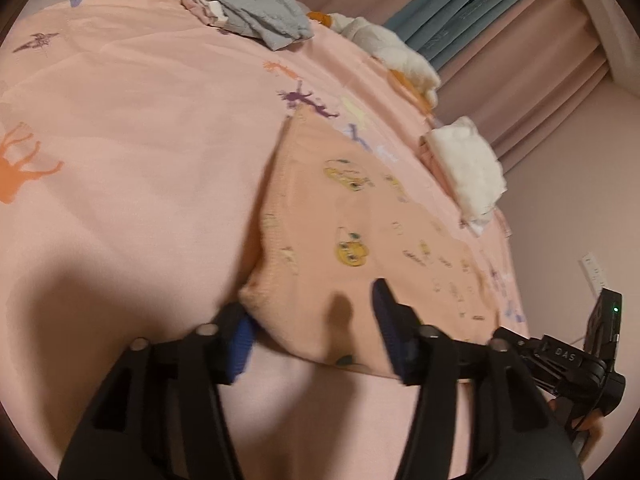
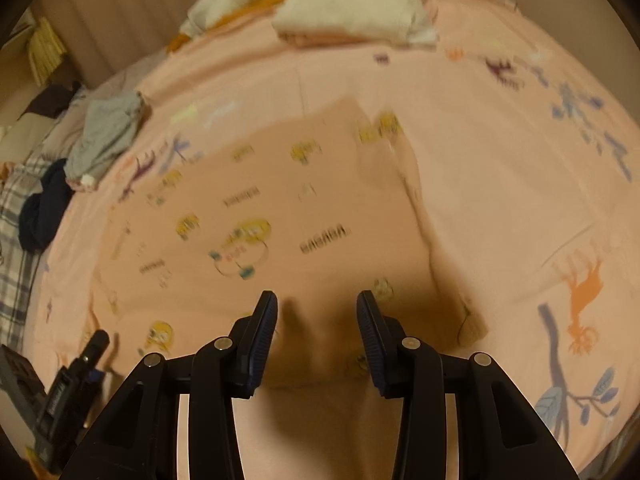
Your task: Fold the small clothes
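A peach garment [image 1: 360,216] printed with yellow cartoon figures lies flat on the pink bedsheet [image 1: 120,120]. In the right wrist view the same garment [image 2: 280,208] spreads out ahead, with one side folded over at the right. My left gripper [image 1: 310,304] is open and hovers low over the garment's near left corner, with fabric lying between its fingers and not pinched. My right gripper [image 2: 316,300] is open just above the garment's near edge and casts shadows onto the cloth. Nothing is held by either one.
A grey crumpled clothes pile [image 1: 256,4] lies at the far side of the bed. A folded white stack [image 1: 468,164] and a white and orange cloth [image 1: 384,44] sit near the curtain-side edge [image 1: 520,40]. A dark blue garment [image 2: 44,208] lies at the left.
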A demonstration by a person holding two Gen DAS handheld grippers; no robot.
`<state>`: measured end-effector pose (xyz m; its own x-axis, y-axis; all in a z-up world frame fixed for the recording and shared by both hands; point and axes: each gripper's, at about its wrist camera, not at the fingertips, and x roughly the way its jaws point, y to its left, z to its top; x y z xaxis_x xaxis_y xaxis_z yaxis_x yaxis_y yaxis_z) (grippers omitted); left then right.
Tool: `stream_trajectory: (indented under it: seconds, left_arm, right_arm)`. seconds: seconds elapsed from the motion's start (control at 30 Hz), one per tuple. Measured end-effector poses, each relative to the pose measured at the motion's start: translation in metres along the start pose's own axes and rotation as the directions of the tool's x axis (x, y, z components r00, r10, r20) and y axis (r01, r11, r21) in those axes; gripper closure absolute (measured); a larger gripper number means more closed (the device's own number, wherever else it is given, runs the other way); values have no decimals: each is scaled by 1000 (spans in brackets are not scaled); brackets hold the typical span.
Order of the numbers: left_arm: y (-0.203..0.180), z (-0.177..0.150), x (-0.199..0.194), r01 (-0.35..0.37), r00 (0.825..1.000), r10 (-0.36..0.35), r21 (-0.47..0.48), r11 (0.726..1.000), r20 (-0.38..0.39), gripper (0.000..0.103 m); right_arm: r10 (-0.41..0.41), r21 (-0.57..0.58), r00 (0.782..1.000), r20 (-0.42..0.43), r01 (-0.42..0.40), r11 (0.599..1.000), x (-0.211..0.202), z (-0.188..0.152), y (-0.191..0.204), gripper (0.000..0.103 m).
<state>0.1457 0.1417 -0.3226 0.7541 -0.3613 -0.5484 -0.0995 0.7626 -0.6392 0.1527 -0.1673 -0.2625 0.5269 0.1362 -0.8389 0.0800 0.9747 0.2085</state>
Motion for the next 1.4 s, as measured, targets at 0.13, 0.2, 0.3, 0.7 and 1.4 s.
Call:
stream_trajectory:
  seconds: [0.13,0.2,0.3,0.7,1.4]
  left_arm:
    - [-7,2,3,73,997,-73,-3,997,-18,28]
    - [-4,4,4,120,993,-121,-53,991,-11,29]
    - [2,8,9,198,979,-202,-133,971,-16,41]
    - [-19,14,28,149,986,-156,-115,982,-50,100]
    - [-119,-42,69,355,910,-282,220,909,-304,87]
  right_arm:
    - [46,-93,998,-39,-50,994,8,-3,21,62]
    - [69,-129,995,-67,-77,989,17,-4,32,62]
    - [78,-163,996,-54,-86,983,27,3,43,62]
    - [145,-287,989,28,-131,949,57,-7,44,67]
    - [550,138,829,-98,-536,833,78,7,-27,103]
